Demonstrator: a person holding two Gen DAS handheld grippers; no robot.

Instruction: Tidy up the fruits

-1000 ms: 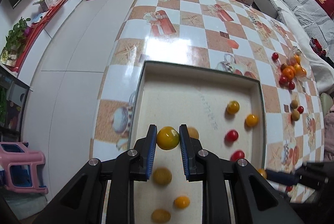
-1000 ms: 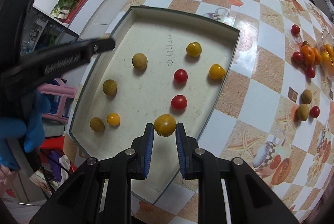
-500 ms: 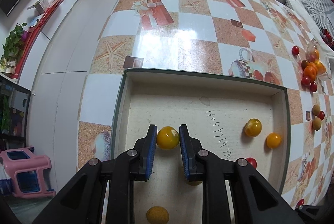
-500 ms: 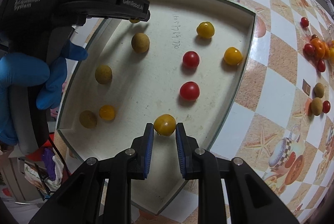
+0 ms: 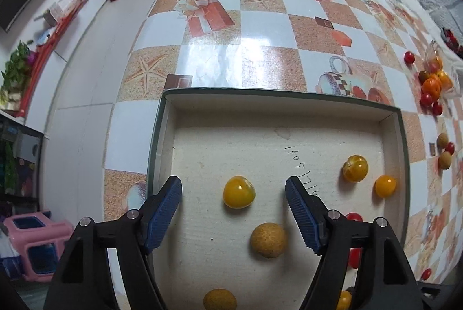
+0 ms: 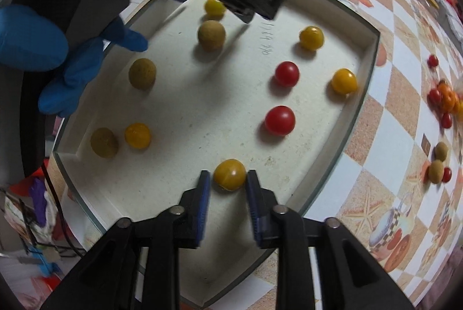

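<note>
Through the left wrist camera, the left gripper (image 5: 233,194) is hanging over the shallow white tray (image 5: 277,103) with its blue-padded fingers (image 5: 163,213) spread wide, touching nothing. A yellow tomato (image 5: 239,192) is lying on the tray floor between them, apart from both pads. Just nearer the camera a brown longan (image 5: 268,239) is resting, and two more yellow fruits (image 5: 355,168) are sitting toward the tray's right wall. Out on the checkered tablecloth (image 5: 251,29), a heap of loose fruit (image 5: 430,87) is waiting beyond the tray's right side. Through the right wrist camera, the right gripper (image 6: 228,182) is reaching over the tray's near wall (image 6: 358,96), its fingers drawn narrow around a darker yellow tomato (image 6: 229,174); the pads are sitting just beside the fruit, and whether they are pressing it cannot be told. Two red tomatoes (image 6: 280,120) are lying farther in. A blue-gloved hand (image 6: 58,61) is gripping the left tool above the tray's far corner.
</note>
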